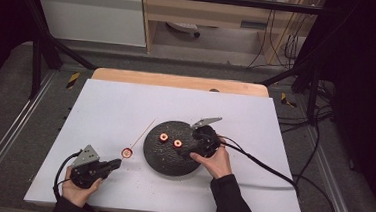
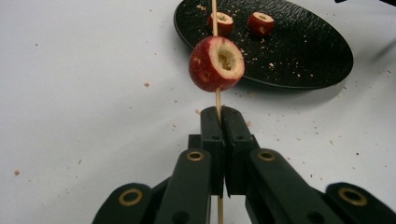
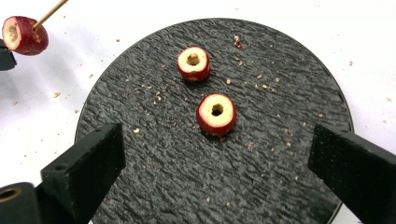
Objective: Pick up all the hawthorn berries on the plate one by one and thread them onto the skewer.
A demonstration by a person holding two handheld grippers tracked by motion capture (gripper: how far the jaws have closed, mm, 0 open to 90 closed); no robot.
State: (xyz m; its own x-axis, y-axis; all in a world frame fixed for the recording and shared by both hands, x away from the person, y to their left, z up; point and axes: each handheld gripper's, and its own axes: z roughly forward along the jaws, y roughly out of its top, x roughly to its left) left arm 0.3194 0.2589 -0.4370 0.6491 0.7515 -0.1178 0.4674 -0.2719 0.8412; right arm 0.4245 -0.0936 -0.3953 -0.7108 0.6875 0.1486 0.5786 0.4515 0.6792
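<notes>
Fingers of left gripper (image 2: 219, 114) pinched fully together on thin wooden skewer (image 2: 217, 100), one cored red fruit slice (image 2: 216, 64) already threaded just beyond the tips, held over white table (image 1: 126, 106) left of black plate (image 3: 163, 186). Right gripper (image 3: 217, 161) spread wide and empty, hovering above plate, nearer fruit ring (image 3: 216, 114) between and ahead of its pads, farther ring (image 3: 193, 63) behind. Rings judged light, soft, easily crushed or split at the thin wall: best taken lightly across the red skin, core hole left clear. Skewer judged slender and brittle, prone to bending: best gripped near its end.
</notes>
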